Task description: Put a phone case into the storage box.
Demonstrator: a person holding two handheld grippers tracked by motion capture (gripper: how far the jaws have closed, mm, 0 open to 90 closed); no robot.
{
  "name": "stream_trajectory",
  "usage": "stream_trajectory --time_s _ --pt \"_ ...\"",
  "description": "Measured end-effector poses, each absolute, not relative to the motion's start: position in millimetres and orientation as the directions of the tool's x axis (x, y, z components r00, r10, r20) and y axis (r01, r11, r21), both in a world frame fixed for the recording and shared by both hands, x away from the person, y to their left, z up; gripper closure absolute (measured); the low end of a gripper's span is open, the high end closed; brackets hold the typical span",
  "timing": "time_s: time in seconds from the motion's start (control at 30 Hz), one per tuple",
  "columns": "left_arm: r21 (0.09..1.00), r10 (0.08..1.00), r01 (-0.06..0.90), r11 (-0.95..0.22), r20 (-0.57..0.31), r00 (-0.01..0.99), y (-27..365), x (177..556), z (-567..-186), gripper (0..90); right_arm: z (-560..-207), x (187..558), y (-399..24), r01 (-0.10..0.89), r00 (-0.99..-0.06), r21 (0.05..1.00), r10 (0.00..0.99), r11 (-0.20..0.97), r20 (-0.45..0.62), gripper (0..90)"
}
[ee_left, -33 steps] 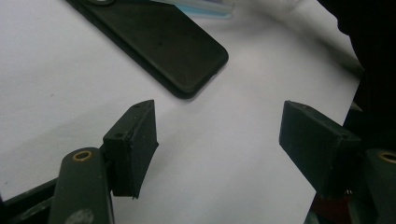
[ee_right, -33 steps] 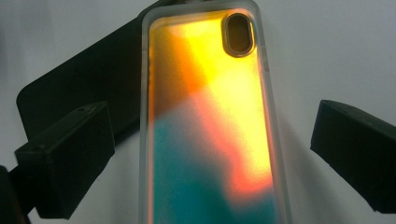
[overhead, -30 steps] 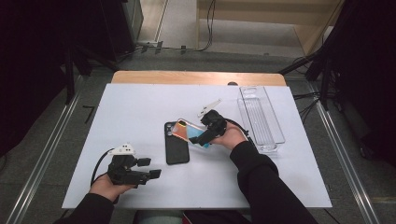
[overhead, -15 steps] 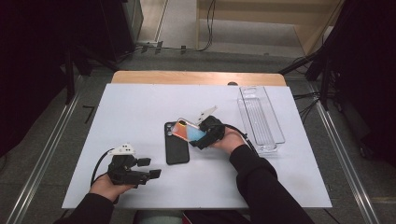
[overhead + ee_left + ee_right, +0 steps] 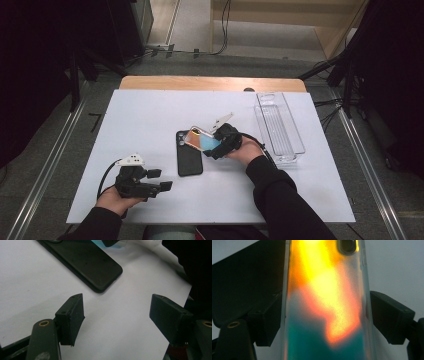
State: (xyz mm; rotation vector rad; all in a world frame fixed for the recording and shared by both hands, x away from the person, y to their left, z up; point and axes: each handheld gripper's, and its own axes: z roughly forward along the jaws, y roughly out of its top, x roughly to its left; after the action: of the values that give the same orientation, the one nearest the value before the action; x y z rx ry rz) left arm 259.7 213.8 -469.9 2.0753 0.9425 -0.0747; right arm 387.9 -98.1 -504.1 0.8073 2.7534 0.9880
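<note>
Case between right gripper jaws

No text, label, brand, number or sign can be read in any of the views. The black phone shows a plain dark back, the iridescent phone case carries only colour, and the clear tray and the white worktop bear no markings that can be made out.

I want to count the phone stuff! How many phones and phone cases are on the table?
2: a black phone lies flat mid-table, and a colourful phone case sits beside it, gripped by the right gripper. Nothing else seems hidden.
</note>
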Motion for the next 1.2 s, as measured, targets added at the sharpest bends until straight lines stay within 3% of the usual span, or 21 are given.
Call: stream_trajectory --time_s 0.27,0.53,0.97,1.2 --pt "0.666 0.597 0.649 -0.368 -0.365 0.714 214 260 -470 28.1 -489 387 -105 0.496 -0.823 0.638 0.554 0.589 0.128 15.2" --pt "0.667 0.595 0.650 -0.364 -0.371 0.713 213 260 -469 28.1 -467 379 -118 0.607 -0.761 0.621 0.588 0.496 0.274 15.2" --pt "0.684 0.559 0.632 -0.364 -0.383 0.736 210 259 -464 28.1 -452 352 -136 0.652 -0.726 0.607 0.604 0.454 0.328 15.1" --pt "0.677 0.540 0.645 -0.354 -0.415 0.732 206 260 -460 23.2 -446 327 -149 0.655 -0.720 0.618 0.607 0.435 0.336 15.1"
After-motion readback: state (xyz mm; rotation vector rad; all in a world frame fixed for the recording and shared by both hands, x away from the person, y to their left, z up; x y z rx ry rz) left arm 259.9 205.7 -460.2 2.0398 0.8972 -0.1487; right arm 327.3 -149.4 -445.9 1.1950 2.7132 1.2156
